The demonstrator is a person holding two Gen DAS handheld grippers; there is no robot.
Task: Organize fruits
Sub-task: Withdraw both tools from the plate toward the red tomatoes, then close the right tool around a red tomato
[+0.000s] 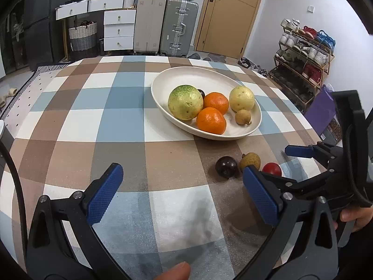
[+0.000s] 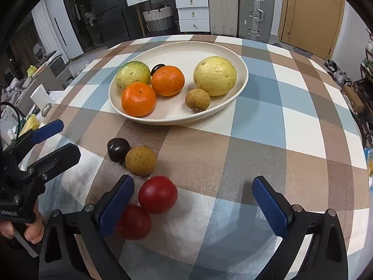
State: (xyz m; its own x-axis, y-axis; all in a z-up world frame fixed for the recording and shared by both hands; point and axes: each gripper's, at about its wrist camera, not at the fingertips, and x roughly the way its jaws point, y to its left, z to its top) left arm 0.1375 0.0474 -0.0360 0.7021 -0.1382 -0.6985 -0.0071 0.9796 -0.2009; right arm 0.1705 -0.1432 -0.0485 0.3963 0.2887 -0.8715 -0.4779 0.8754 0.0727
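A cream oval plate on the checked table holds two guavas, two oranges, a small brown longan and a dark plum. On the cloth in front of it lie a dark plum, a brown longan and two red fruits; only one red fruit shows in the left wrist view. My left gripper is open and empty, left of the loose fruits. My right gripper is open and empty, with the nearer red fruits by its left finger.
The other gripper shows at the right edge of the left wrist view and at the left edge of the right wrist view. Suitcases, white drawers and a door stand beyond the table; a shoe rack is to the right.
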